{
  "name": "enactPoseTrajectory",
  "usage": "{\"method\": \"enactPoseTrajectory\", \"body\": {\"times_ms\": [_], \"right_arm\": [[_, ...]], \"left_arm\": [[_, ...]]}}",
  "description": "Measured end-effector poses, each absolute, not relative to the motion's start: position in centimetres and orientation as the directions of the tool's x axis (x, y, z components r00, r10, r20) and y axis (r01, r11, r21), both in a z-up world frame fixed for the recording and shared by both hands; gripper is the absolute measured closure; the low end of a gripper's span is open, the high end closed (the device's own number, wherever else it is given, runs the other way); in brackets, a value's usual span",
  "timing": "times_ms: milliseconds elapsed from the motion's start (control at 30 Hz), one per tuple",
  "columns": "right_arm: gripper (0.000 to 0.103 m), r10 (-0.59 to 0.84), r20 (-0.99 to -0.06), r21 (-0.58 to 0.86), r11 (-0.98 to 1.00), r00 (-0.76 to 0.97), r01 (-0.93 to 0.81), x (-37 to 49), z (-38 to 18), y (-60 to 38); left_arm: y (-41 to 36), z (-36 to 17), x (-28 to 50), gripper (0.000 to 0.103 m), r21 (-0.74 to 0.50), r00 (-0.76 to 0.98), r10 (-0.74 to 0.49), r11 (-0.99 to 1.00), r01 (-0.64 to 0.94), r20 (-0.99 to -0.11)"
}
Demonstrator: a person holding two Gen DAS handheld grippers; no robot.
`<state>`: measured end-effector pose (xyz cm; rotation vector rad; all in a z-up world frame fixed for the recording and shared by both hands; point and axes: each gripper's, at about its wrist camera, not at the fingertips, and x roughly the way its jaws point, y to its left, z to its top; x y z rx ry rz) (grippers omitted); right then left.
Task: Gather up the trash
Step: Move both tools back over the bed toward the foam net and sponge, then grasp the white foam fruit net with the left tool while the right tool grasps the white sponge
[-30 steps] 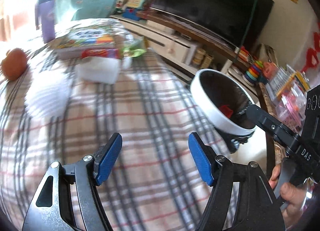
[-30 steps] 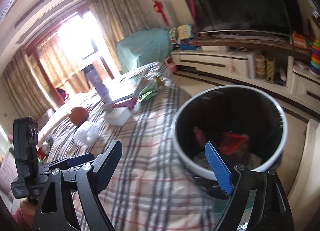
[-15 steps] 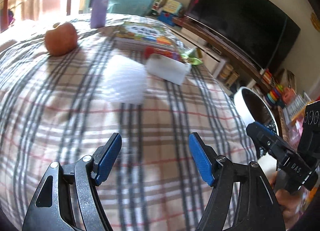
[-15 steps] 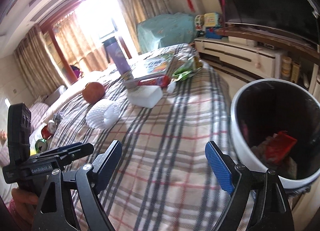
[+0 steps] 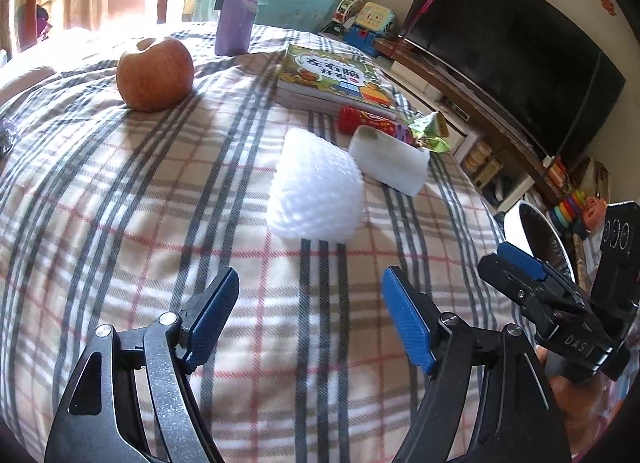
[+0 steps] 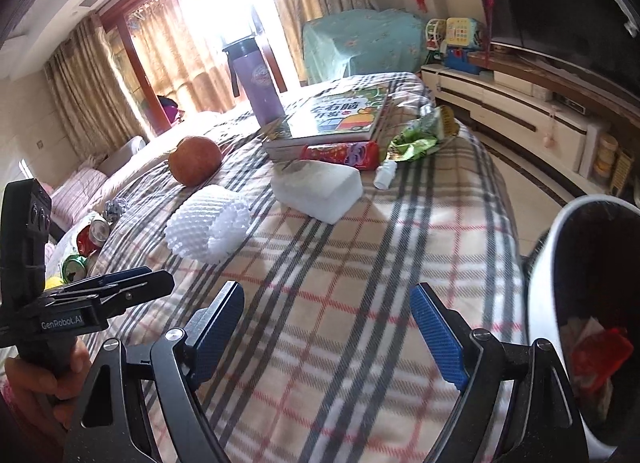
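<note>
One bed (image 5: 120,191) covered in a plaid blanket carries nearly everything here, and one round white bin (image 6: 560,271) with a dark inside stands just off its edge at the right, with red and pale scraps lying in its bottom. On the blanket, going down in size: one stack of picture books (image 6: 340,119), though how many are in the stack cannot be told; one purple bottle (image 6: 260,83) standing upright behind the books; one white foam block (image 6: 320,191) lying flat near the middle; one white foam net sleeve (image 6: 208,227), just beside the block and apart from it; one apple (image 6: 195,161) further back; one red wrapper (image 6: 340,153) lying along the front of the books; one crumpled green wrapper (image 6: 416,139) beside it; and one small white bottle (image 6: 386,175) on its side near the red wrapper. Two crushed cans (image 6: 86,251) lie at the far left edge, well apart from the rest. There are two tongs, one in each hand. The left tongs (image 5: 310,319) hover over bare blanket just short of the net sleeve, their blue pads apart with nothing between them, and they have just been opening a little wider. The right tongs (image 6: 328,327) also stand wide apart and empty, over the blanket between the net sleeve and the bin.
</note>
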<state>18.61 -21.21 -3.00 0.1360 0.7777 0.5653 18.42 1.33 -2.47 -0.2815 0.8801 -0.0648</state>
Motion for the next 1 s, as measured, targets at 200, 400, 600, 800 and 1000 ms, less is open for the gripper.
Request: {"method": "enactPoseTrajectory", "body": {"times_ms": [200,400,600,800,1000], "right_arm": [[0.016,0.54,-0.638,0.293,0.83,0.549,-0.475,20.8,-3.3,-19.6],[0.016,0.549,-0.65,0.267,0.813,0.526,-0.518,23.4,-3.3,-18.0],[0.016,0.526,-0.682,0.218,0.809,0.508,-0.546,25.4,-4.1,-16.2],[0.018,0.515,-0.688,0.186,0.806,0.511,-0.562,26.9,-4.2,-15.1],[0.056,0.489,-0.699,0.171,0.823,0.521,-0.542,27.4,-4.6,-14.9]], "left_arm": [[1.6,-2.2,20.1,0.027,-0.262,0.637,-0.169,0.963,-0.054,-0.752],[1.6,-2.2,21.7,0.027,-0.243,0.643,-0.155,0.969,-0.05,-0.75],[2.3,-3.0,22.8,0.027,-0.235,0.638,-0.142,0.97,-0.063,-0.757],[2.8,-3.7,23.2,0.036,-0.249,0.637,-0.163,0.967,-0.047,-0.754],[2.3,-3.6,23.0,0.059,-0.24,0.637,-0.182,0.971,-0.004,-0.749]]}}
